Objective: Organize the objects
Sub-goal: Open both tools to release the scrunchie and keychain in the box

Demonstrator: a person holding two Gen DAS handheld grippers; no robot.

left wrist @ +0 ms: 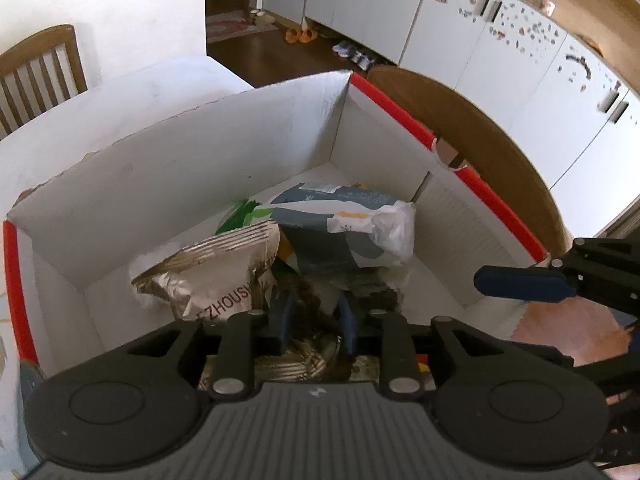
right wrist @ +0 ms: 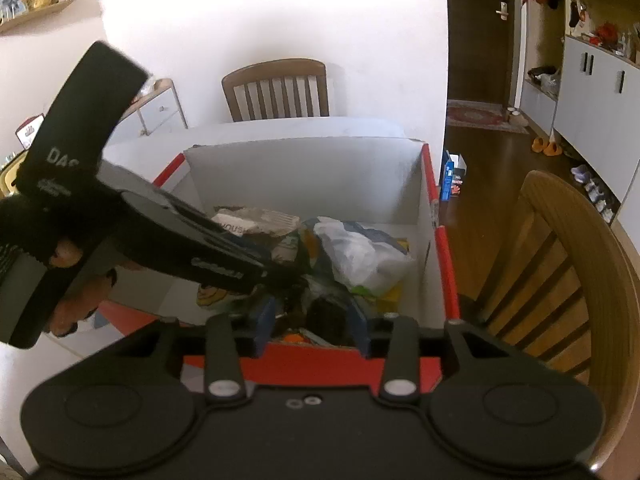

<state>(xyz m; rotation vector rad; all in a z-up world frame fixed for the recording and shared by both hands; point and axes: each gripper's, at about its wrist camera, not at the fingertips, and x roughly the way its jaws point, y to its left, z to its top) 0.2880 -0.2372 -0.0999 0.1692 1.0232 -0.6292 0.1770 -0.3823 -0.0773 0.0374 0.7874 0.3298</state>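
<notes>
A white cardboard box with red edges (left wrist: 256, 148) (right wrist: 304, 176) stands on the white table and holds several snack packets. A silver foil packet (left wrist: 216, 276) lies at the left, a grey-blue and white packet (left wrist: 344, 224) (right wrist: 360, 256) behind it. My left gripper (left wrist: 316, 320) is low inside the box, its blue fingers (left wrist: 286, 316) closed on a dark patterned packet (left wrist: 312, 300). It also shows in the right wrist view (right wrist: 224, 268). My right gripper (right wrist: 312, 324) hovers over the box's near edge, fingers apart around nothing clear. Its finger (left wrist: 524, 280) shows in the left wrist view.
A wooden chair (right wrist: 276, 88) stands behind the table, another (right wrist: 560, 272) (left wrist: 472, 136) to the right of the box. White cabinets (left wrist: 500, 52) line the far wall. Shoes (left wrist: 300, 36) lie on the dark wooden floor.
</notes>
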